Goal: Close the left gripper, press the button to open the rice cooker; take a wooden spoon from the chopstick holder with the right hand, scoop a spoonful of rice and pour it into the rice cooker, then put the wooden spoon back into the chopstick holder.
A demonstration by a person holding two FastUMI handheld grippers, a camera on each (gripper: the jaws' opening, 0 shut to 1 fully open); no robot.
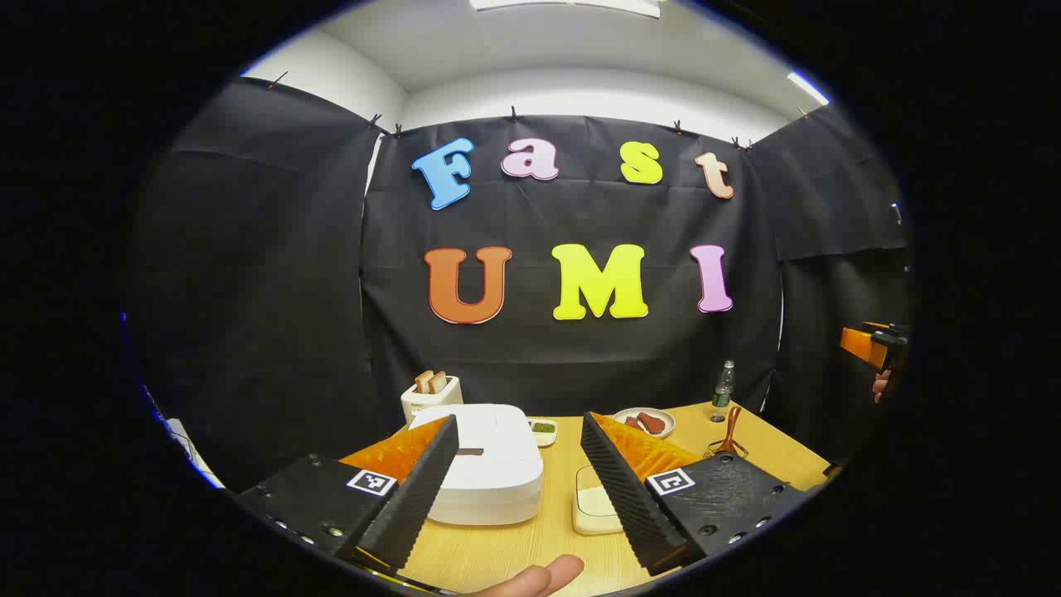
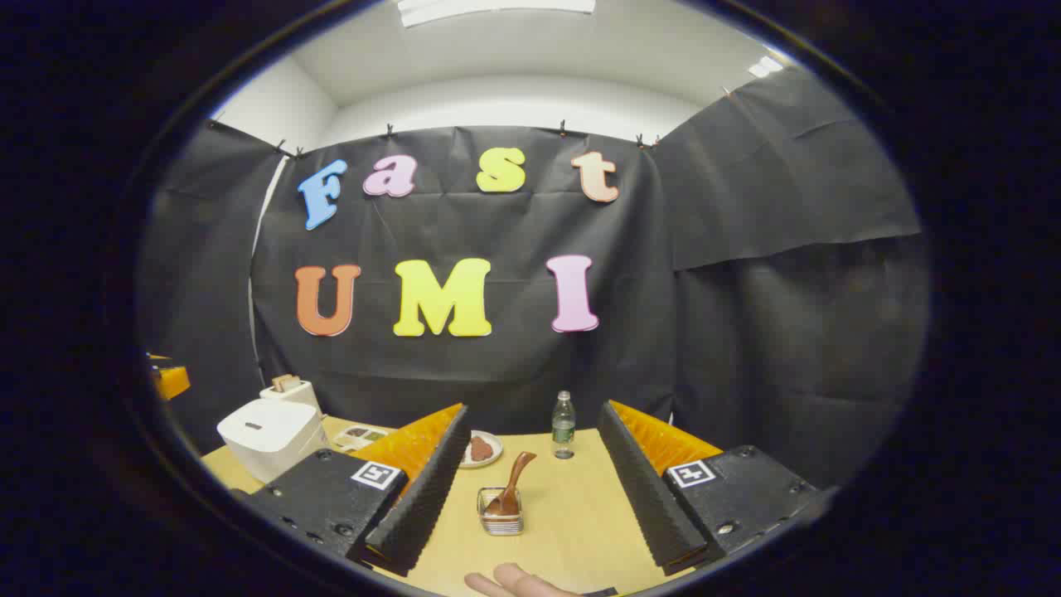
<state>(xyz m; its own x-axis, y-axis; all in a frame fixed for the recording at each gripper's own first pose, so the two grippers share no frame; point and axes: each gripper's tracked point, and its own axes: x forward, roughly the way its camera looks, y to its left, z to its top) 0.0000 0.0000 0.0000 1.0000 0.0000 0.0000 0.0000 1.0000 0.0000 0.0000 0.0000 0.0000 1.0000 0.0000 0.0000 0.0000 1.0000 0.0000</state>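
The white rice cooker [image 1: 489, 473] sits with its lid down, just ahead of my left gripper [image 1: 520, 419], which is open and holds nothing. A cream square container [image 1: 592, 504] stands right of the cooker, partly hidden behind a finger. The wooden spoon [image 2: 515, 483] stands in a small wire chopstick holder [image 2: 501, 516] straight ahead of my right gripper [image 2: 533, 408], which is open, empty and well short of it. The spoon [image 1: 730, 433] also shows in the left gripper view, at the table's right. The cooker [image 2: 272, 435] appears at the left in the right gripper view.
A toaster [image 1: 431, 395] with bread stands behind the cooker. A small dish [image 1: 543, 429], a plate of red food [image 1: 645, 423] and a bottle [image 2: 564, 424] line the back of the wooden table [image 2: 572, 514]. A person's fingertip [image 1: 539, 576] shows at the bottom edge.
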